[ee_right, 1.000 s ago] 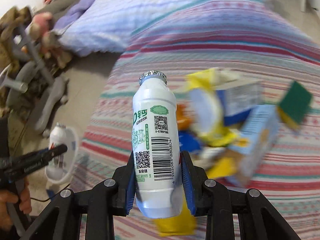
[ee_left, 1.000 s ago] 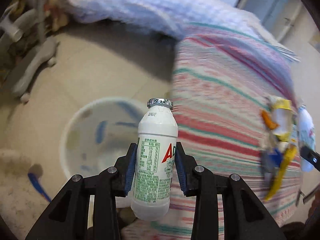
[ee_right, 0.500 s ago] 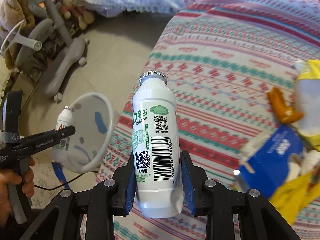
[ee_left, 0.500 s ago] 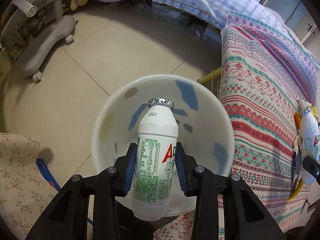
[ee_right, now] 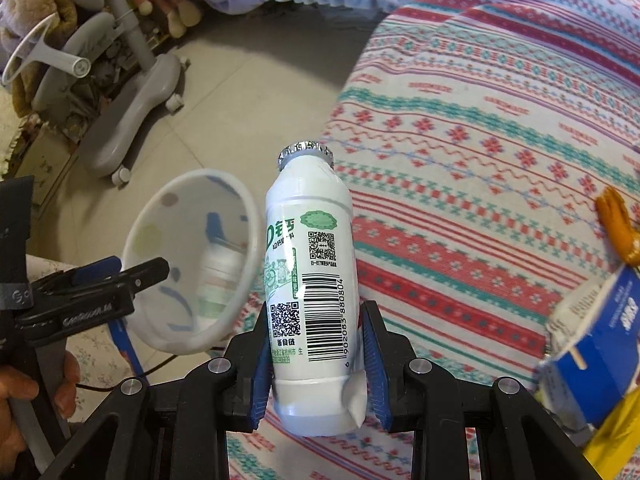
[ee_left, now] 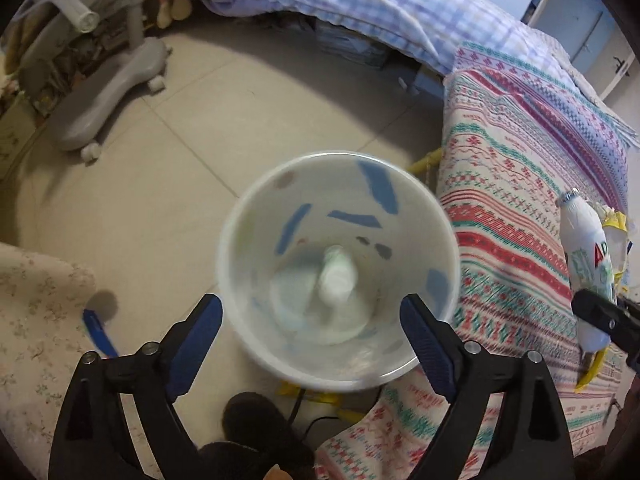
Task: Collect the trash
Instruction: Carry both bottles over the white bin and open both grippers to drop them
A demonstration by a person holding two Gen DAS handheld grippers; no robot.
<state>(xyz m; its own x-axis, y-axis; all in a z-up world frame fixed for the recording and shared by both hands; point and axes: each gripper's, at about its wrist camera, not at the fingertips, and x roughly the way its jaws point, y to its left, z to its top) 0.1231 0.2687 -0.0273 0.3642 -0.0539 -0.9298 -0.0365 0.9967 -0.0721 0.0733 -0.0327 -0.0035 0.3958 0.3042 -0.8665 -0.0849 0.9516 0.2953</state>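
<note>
Hovering above the bin (ee_left: 240,248) at frame centre, left claw (ee_left: 312,322) spread wide and holding nothing, with one bottle (ee_left: 338,276) lying blurred at the bin's bottom. Pinching a second bottle (ee_right: 310,280) upright at lower centre of the right view, right claw (ee_right: 316,360) pressing its blue pads against the lower label, bin (ee_right: 160,216) sitting to the left on the floor (ee_right: 224,92) just beside the bed (ee_right: 480,120). Risking, by judgement: letting go too early, with this bottle still over the bed edge and not over the bin mouth, likely sending it onto the rim or floor; crowding the left claw at the opening and knocking the light bin over; squeezing harder and buckling the thin wall, already dented near the base. Looking white, plastic, foil-capped, with green print, barcode and square codes on the label. Lying at the right edge: more trash, a blue carton (ee_right: 600,340) and yellow wrappers (ee_right: 616,440), waiting on the striped cover.
</note>
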